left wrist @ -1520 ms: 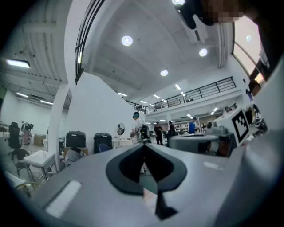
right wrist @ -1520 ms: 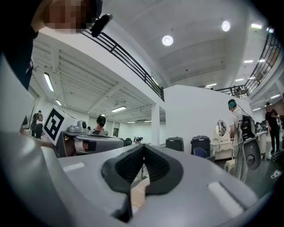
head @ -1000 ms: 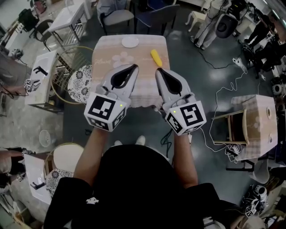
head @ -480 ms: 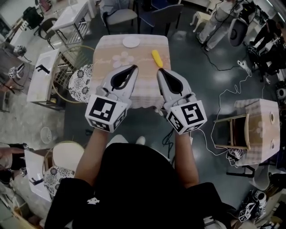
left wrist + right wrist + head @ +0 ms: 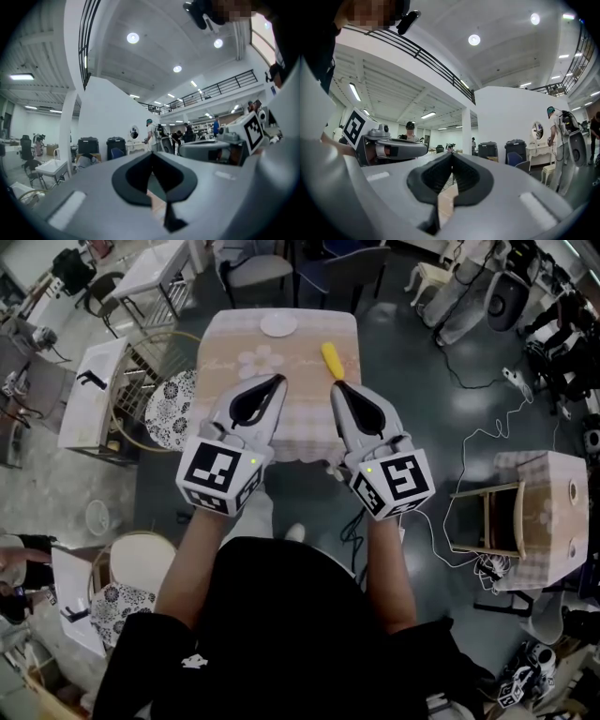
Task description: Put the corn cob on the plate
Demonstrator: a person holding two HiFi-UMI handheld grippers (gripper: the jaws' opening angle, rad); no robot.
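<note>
Stepping toward the table is about all that has changed: a pale trouser leg now swings forward under the left gripper, while both tools stay side by side, level and pointed at 12 o'clock. The left gripper's jaws are pressed together on nothing, and so are those of the right gripper. The corn cob lies untouched on the cloth at 12 o'clock from the right tip, and the plate sits at the table's far edge, at 10 o'clock from the cob. I judge the reach has not begun. The tools cover the table's near edge. Both gripper views look across the hall and show neither cob nor plate.
</note>
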